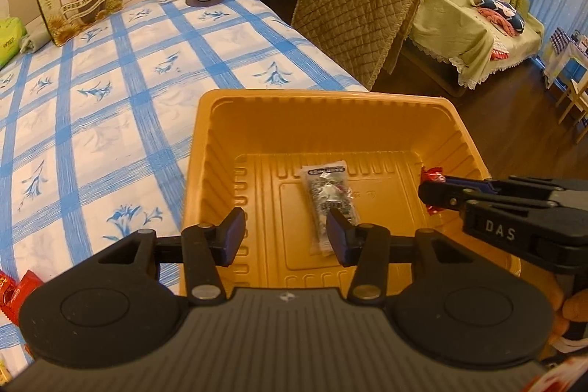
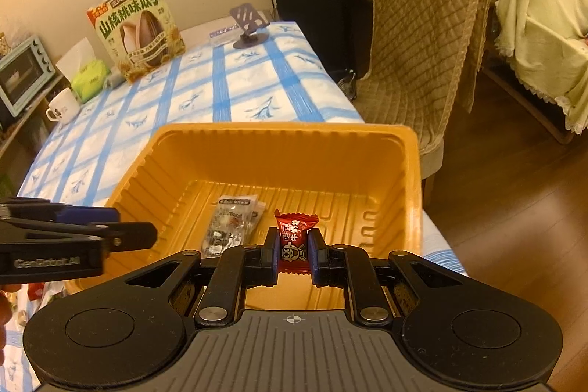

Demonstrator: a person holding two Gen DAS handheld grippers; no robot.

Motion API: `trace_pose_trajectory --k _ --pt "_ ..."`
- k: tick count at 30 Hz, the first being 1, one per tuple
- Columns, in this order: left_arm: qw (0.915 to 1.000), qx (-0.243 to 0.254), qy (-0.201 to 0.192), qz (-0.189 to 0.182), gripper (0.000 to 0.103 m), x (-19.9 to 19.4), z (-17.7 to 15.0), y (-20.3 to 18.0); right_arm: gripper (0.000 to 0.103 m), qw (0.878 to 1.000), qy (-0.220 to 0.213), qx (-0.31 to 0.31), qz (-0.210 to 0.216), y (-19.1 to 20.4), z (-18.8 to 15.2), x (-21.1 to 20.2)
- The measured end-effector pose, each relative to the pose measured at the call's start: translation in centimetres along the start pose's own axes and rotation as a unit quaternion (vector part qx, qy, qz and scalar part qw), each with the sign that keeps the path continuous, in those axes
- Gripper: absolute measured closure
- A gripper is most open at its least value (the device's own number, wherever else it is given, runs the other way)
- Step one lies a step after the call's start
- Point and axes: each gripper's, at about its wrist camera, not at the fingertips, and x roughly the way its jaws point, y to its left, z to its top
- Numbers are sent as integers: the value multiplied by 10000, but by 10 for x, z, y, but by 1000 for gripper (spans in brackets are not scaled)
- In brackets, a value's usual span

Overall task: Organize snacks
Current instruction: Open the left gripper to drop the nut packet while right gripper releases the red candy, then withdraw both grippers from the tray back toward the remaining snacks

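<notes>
Right gripper (image 2: pixel 293 254) clamps a red candy (image 2: pixel 295 237) over the orange tray (image 2: pixel 286 131), mid-drop step. Left gripper (image 1: pixel 286 233) is open, empty, above the clear packet (image 1: pixel 328 197) lying in the tray. Next: release candy inside.

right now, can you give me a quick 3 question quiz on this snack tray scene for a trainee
1. True or false: the right gripper is shut on a red candy.
2. Which item already lies on the floor of the orange tray?
A. a clear silver-printed packet
B. a white mug
C. a green tissue pack
3. Fill in: the left gripper has its jaws ____ with nothing between them.

Key
1. True: its jaws pinch the red candy over the tray.
2. A: the clear packet lies flat in the tray; the mug and tissue pack are on the table near the far wall.
3. open
</notes>
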Motion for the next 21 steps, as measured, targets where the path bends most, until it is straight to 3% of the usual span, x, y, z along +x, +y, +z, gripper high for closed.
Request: trace_pose_trajectory --k 4,8,11,21 --pt "10000 -18 -68 -7 47 -5 0 3 83 9995 116 226 210 -4 3 8" --pt "9998 -2 -199 -12 34 -12 0 2 35 9992 -33 330 223 -5 7 0" --pt "9996 53 -289 -1 22 -19 1 0 32 9989 -259 306 242 -2 9 -13" --pt "9976 179 -663 -14 16 -53 -1 -5 28 9972 -618 374 190 -5 15 -58"
